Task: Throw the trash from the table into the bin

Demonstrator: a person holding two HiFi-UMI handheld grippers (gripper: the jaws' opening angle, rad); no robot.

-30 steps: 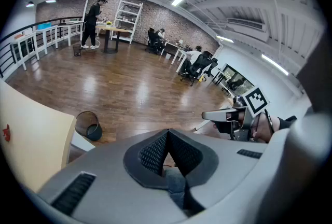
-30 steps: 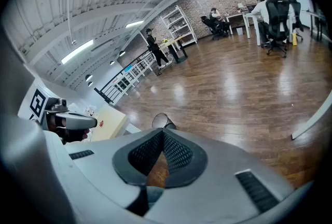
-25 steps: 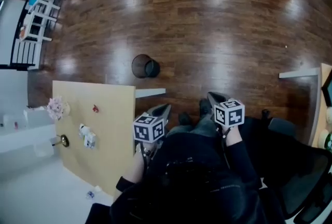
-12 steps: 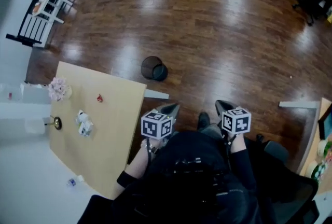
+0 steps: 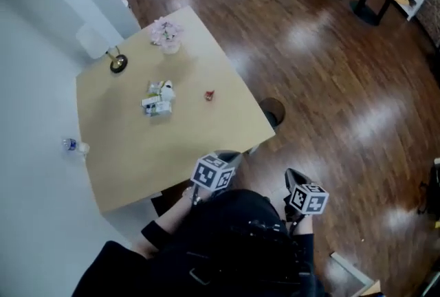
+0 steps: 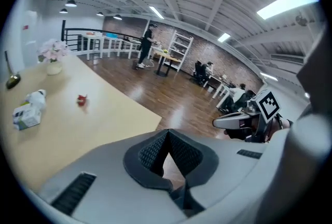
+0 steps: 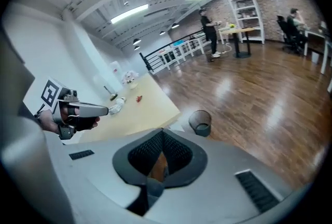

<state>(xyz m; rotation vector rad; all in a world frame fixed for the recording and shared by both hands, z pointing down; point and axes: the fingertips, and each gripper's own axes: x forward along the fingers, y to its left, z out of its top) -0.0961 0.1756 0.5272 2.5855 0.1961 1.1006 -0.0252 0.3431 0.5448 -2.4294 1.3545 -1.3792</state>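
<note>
- Left hand-held gripper (image 6: 167,137): jaws pressed together, empty, at counter (image 5: 130,151) edge.
- Right hand-held gripper (image 7: 162,137): likewise pressed together, empty.
- White wrappers (image 5: 158,97) and red scrap (image 5: 209,94) on counter; bin (image 5: 273,111) beside its corner.

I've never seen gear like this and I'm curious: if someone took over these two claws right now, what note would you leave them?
Left claw: shut, empty.
Right claw: shut, empty.
White wrappers and a red scrap lie on the table; the bin stands on the floor beside its edge.
Done: nothing picked up yet.
To do: carry both to the bin.
</note>
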